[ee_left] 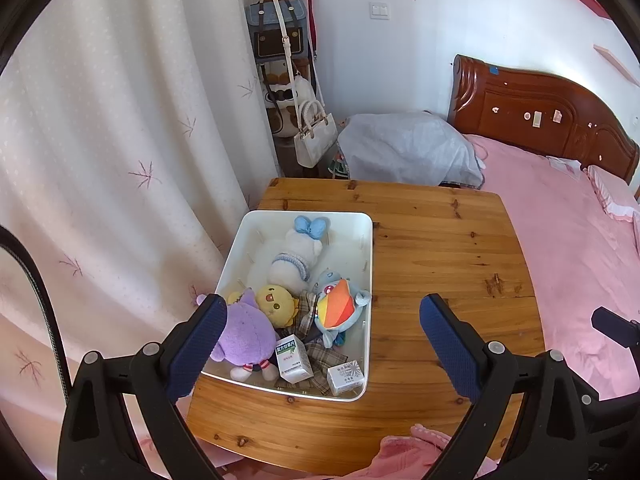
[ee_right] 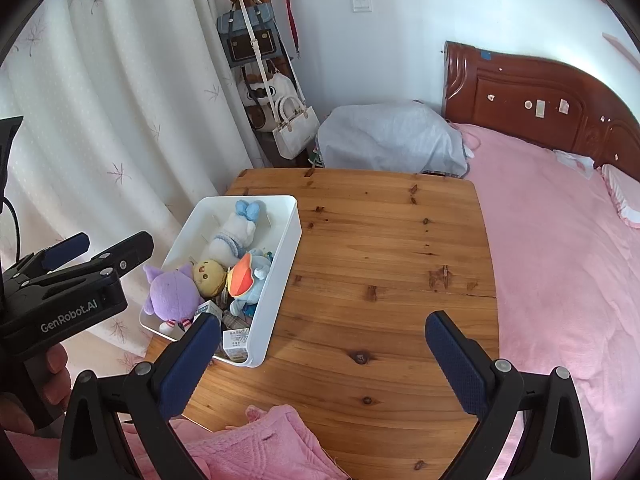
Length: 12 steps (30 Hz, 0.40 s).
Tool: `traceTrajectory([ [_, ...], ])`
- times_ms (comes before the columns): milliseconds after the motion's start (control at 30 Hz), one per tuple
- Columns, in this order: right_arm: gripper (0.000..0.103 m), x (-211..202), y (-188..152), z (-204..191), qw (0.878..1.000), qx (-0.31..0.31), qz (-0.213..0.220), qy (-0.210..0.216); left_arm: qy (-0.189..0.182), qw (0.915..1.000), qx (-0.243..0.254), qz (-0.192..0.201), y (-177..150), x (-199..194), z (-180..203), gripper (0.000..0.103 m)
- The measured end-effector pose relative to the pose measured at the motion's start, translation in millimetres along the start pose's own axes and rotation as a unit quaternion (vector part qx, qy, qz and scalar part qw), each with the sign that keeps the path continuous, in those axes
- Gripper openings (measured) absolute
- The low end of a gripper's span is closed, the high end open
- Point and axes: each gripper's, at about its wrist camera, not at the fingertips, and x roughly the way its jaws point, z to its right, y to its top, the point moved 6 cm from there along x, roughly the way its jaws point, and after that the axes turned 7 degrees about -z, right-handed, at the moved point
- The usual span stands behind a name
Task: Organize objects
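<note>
A white bin [ee_left: 370,248] stands on the left part of a wooden table [ee_left: 440,256]. In it lie a white plush with a blue bow [ee_left: 294,260], a yellow plush [ee_left: 276,304], a purple plush [ee_left: 244,336], a rainbow-and-blue plush [ee_left: 336,310], two small boxes [ee_left: 294,360] and plaid cloth [ee_left: 320,354]. My left gripper [ee_left: 322,308] hovers open over the bin's near end, holding nothing. My right gripper [ee_right: 323,326] is open and empty above bare table [ee_right: 380,264], to the right of the bin [ee_right: 280,284]. The right wrist view shows the left gripper [ee_right: 118,240] beside the bin.
A pink cloth [ee_right: 260,444] lies at the table's near edge. A pink bed [ee_right: 560,260] with a wooden headboard borders the table on the right. A curtain [ee_left: 100,160] hangs close on the left. Behind the table are a coat rack with bags [ee_left: 280,40] and a grey covered bundle [ee_left: 408,152].
</note>
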Motion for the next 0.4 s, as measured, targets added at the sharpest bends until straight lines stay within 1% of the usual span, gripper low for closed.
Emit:
traceTrajectory([
  [300,0.103,7.4,-2.5,-0.1,1.000,0.002,-0.013,0.000,-0.009,0.9999,0.008,-0.010,0.6,4.5,0.8,0.098],
  [400,0.103,8.4,-4.2,-3.2,1.000,-0.001,-0.017,-0.002,-0.011,0.9999,0.012,-0.005,0.9,3.0,-0.1,0.098],
])
